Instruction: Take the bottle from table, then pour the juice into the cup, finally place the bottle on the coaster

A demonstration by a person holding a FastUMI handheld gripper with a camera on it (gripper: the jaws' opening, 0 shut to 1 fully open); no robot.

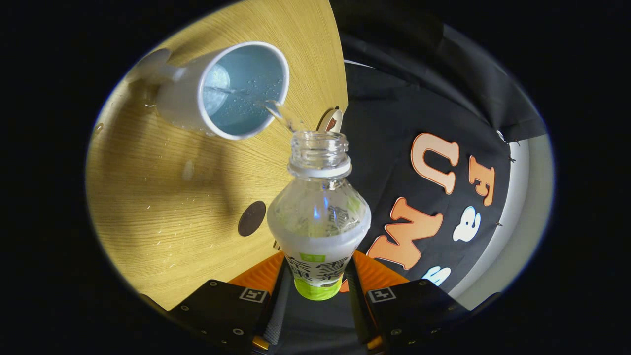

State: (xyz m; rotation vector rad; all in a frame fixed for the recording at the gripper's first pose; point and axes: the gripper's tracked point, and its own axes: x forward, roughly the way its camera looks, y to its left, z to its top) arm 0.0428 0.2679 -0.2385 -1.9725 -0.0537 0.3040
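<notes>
— So, what is the tool (318, 276) doing with the bottle (318, 222)?

— Its two fingers (276, 291) are closed onto the lower body of the bottle, one pressing on each side, so the bottle sits clamped between them with its labelled part in the grip.

— And how is the bottle lying?

— It points away from the fingers with its neck far ahead of them. The cap is off, the threaded mouth is open, and a thin clear stream (278, 112) leaves the mouth and runs over the rim of the cup (222, 91). Some liquid shows inside the bottle's shoulder, and its clear upper part looks misted.

— Where does the cup stand?

— On the wooden worktop (162, 197), beyond the bottle's mouth and off to one side of it. It is a white cup with a pale blue inside, its handle on the side turned away from the bottle. Liquid has gathered in its bottom, and drops cling to the inner wall.

— Is the mouth touching the cup?

— No, they are apart; the stream bridges the gap between them.

— Anything else on the worktop?

— A dark round disc (252, 218) lies flat just beside the bottle's shoulder; whether it is the coaster I cannot tell. Small splashes speckle the wood near it. A little rounded object (331, 120) with a white edge sits at the worktop's rim, just past the bottle's mouth; it is too small to make out. Past that rim hangs the booth's black cloth (394, 123).
</notes>
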